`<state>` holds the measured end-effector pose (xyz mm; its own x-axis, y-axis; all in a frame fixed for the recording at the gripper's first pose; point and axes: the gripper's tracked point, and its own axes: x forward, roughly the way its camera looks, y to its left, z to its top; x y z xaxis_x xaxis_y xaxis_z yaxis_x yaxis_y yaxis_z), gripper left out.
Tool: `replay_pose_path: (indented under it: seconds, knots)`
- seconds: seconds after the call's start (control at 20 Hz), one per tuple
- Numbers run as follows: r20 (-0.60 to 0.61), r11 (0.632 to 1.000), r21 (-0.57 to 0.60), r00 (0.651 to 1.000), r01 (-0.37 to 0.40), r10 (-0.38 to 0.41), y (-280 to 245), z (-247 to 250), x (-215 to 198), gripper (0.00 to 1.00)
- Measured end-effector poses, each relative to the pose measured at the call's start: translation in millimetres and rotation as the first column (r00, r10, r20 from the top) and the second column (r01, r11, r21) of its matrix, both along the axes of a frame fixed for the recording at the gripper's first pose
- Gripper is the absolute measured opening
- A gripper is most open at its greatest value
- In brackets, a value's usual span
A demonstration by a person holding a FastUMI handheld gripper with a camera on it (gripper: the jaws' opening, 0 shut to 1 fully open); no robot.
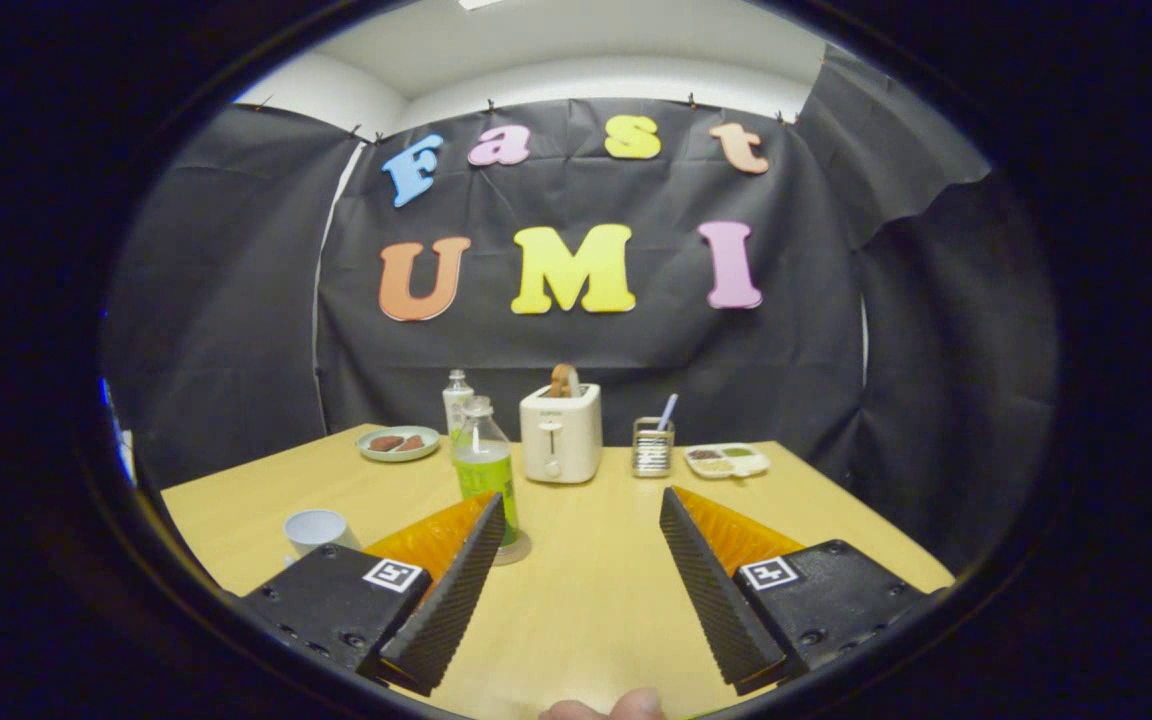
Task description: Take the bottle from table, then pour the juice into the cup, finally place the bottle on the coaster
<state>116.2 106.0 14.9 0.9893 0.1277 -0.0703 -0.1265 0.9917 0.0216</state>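
Note:
A clear bottle (484,468) with green juice in its lower half stands upright on a round coaster (516,550) on the wooden table (586,600). It is just ahead of my left fingertip, which overlaps its lower left side. A white cup (316,528) stands upright to the left, beside the left finger's base. My gripper (582,498) is open, its fingers spread wide with only bare table between them.
Along the back of the table stand a second clear bottle (457,395), a plate with food (397,443), a white toaster (561,432), a metal holder (653,446) and a small food tray (727,460). A person's fingertip (608,707) shows below the fingers.

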Motion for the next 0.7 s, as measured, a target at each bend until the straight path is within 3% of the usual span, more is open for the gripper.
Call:
replay_pose_path:
  seconds: [0.1,0.45,0.7]
  knots:
    - [0.044,0.999,-0.005,0.998,0.043,-0.043,-17.8,4.6,-27.4,1.00]
    - [0.113,0.996,0.030,0.990,0.088,-0.090,-41.0,-2.4,-85.3,0.99]
    - [0.082,0.995,0.101,0.997,0.002,-0.010,-10.9,-17.1,-95.3,0.99]
